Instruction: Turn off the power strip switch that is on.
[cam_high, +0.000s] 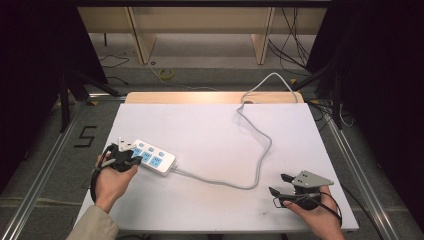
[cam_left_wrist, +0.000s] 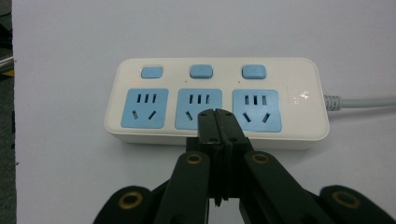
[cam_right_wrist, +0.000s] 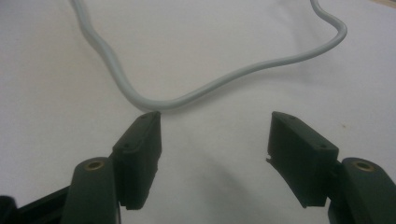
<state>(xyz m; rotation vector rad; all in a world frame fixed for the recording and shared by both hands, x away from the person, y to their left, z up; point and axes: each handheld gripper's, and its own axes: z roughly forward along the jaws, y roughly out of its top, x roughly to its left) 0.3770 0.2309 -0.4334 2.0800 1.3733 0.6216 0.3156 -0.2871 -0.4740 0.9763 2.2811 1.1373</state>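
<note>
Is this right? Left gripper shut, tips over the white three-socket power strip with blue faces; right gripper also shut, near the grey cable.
Not quite. The right gripper is open, not shut: the right gripper view shows its jaws wide apart, with the grey cable just beyond them. The rest holds: the left gripper is shut, tips over the white three-socket power strip with blue faces.

My left gripper (cam_left_wrist: 217, 114) jaws pressed together, my right gripper (cam_right_wrist: 215, 140) jaws spread wide, both hands low.
</note>
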